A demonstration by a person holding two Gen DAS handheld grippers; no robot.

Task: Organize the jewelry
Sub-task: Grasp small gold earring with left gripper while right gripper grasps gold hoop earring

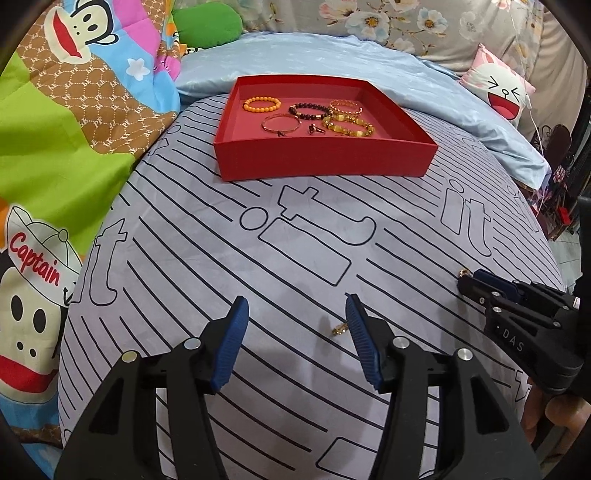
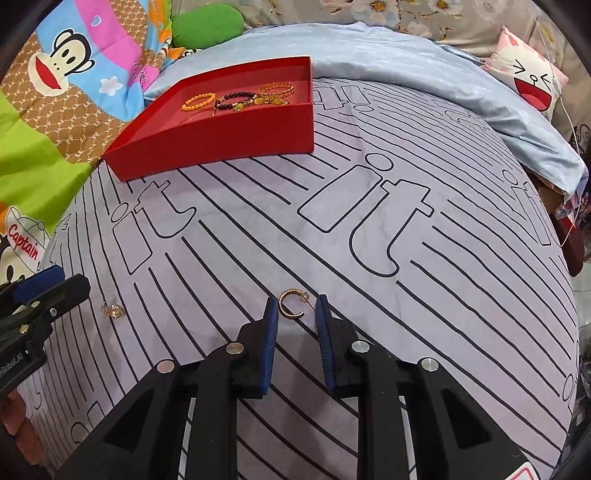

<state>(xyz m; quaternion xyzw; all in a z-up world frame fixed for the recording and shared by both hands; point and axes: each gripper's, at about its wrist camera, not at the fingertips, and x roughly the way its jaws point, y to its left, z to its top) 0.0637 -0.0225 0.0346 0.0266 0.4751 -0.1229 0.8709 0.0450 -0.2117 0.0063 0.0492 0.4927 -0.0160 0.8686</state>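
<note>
A red tray (image 1: 321, 159) lies at the far side of the bed and holds several bracelets (image 1: 260, 103) and a small ring; it also shows in the right wrist view (image 2: 221, 144). My left gripper (image 1: 295, 306) is open and empty, with a small gold ring (image 1: 339, 328) on the sheet just inside its right finger. The ring also shows in the right wrist view (image 2: 113, 310). My right gripper (image 2: 295, 301) is partly open around a gold hoop earring (image 2: 291, 304) lying on the sheet, not clamped. The right gripper also shows in the left wrist view (image 1: 466, 282).
The striped grey sheet (image 2: 369, 229) covers the bed. A light blue blanket (image 1: 369, 62) lies behind the tray. A colourful monkey quilt (image 1: 55, 129) lies left, a green cushion (image 1: 207, 26) and a white face pillow (image 1: 498, 92) at the back.
</note>
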